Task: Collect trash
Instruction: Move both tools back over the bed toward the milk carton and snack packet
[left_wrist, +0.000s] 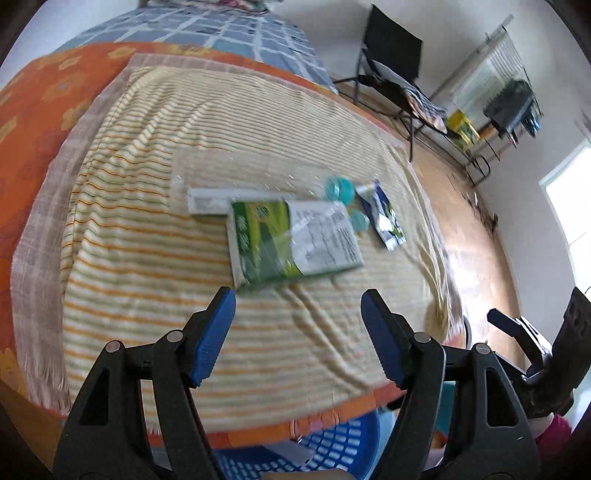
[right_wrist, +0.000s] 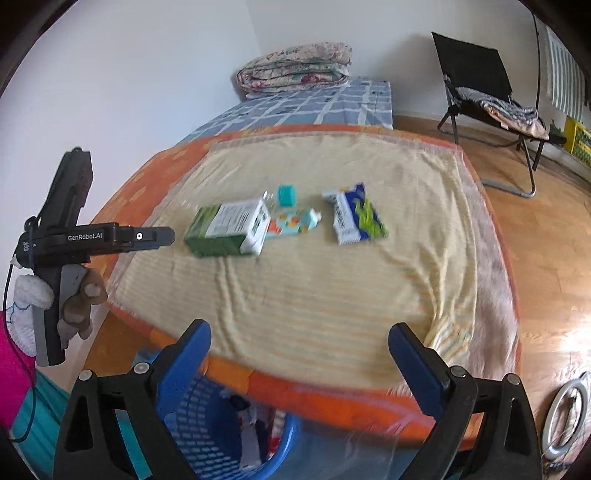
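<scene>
left hand-held gripper (left_wrist: 297, 302): jaws apart, nothing between them, over the near part of the bed.
right hand-held gripper (right_wrist: 299, 332): jaws spread wide, nothing between them, over the near edge of the bed.
trash: green-and-white carton (left_wrist: 291, 242) lies flat mid-blanket; blue-white wrapper (left_wrist: 382, 218) just to its right; teal bits (left_wrist: 338, 188) between the two, too blurred to identify.
right-wrist view: carton (right_wrist: 229, 227), orange-dotted packet (right_wrist: 293, 223) touching it, wrapper (right_wrist: 354, 216) apart to the right.
surface: striped yellow blanket (left_wrist: 155, 206) on the bed.
basket (right_wrist: 207, 417): blue, on the floor at the near bed edge, partly behind gripper arms; contents hard to read.
hidden/cut off: flat pale piece (left_wrist: 210, 201) behind the carton, partly covered; both views motion-blurred.
</scene>
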